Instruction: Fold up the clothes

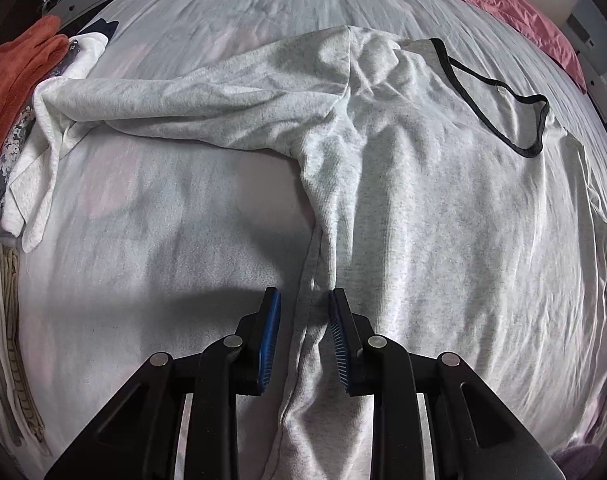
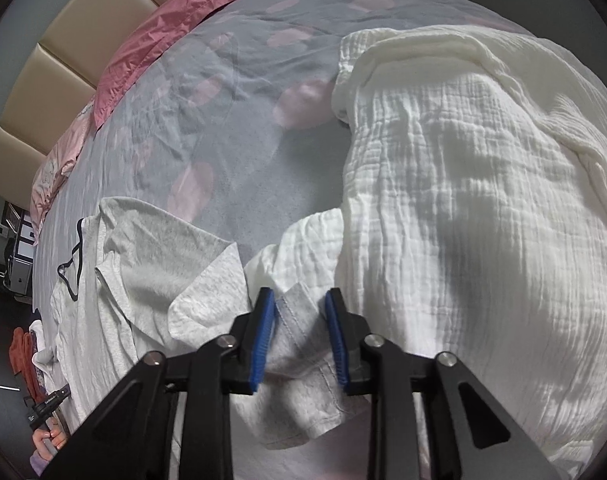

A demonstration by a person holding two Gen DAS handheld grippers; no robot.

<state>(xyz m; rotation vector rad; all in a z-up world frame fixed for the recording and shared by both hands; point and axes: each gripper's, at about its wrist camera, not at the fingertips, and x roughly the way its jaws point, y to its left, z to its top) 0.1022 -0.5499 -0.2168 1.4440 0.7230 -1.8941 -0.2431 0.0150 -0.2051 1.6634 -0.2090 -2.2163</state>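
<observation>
On the bed [image 1: 143,240], a grey long-sleeved shirt [image 1: 423,200] lies spread flat, its black-trimmed neckline [image 1: 499,96] toward the far side and one sleeve [image 1: 183,100] stretched out sideways until its cuff reaches a stack of clothes [image 1: 19,92] at the bed's edge. The left gripper [image 1: 305,332] sits low over the shirt's side edge, jaws parted, with the edge of the cloth running up between the blue pads; nothing is pinched. From the right wrist view, the right gripper [image 2: 299,332] hovers over the other sleeve's cuff [image 2: 303,344], which lies crumpled beside a white crinkled blanket [image 2: 463,200]. Its jaws are likewise parted, the cuff lying between them but not clamped.

Both sleeves are out and the body is unfolded, so the shirt reads as laid out for folding, with each gripper lined up on a grasp point. The scene fits a shirt just spread as well as grips just let go after smoothing. Any pinch here would need the pads to close on the top layers of shirt alone, without catching the bedsheet or blanket.
</observation>
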